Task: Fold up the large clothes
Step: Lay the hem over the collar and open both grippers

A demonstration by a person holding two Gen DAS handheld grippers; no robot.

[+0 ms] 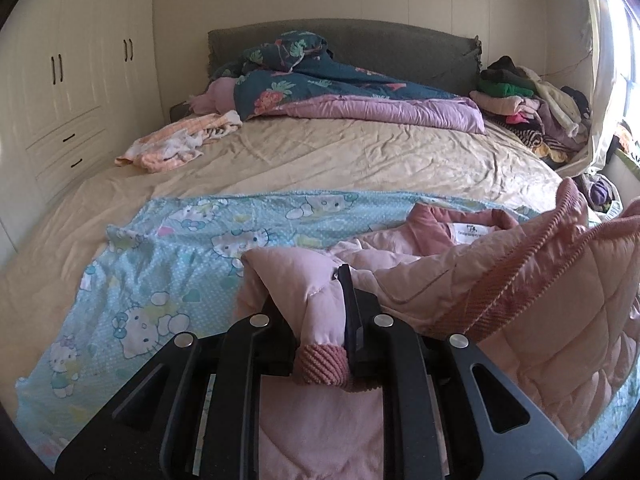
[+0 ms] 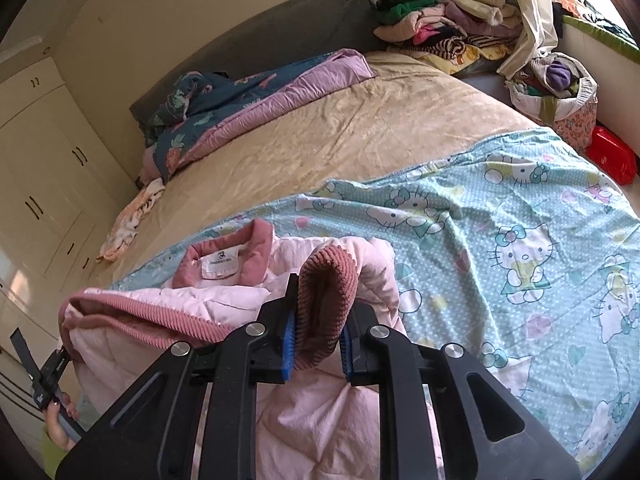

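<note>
Two tongs grip one pink quilted jacket point(image 1: 460, 276) lying on the blue cat-print sheet point(image 1: 160, 280) across the bed point(image 1: 320, 160). Left tongs point(image 1: 320, 320) clamp a ribbed cuff point(image 1: 324, 364); right tongs point(image 2: 320, 320) clamp the other ribbed cuff point(image 2: 326, 300).
</note>
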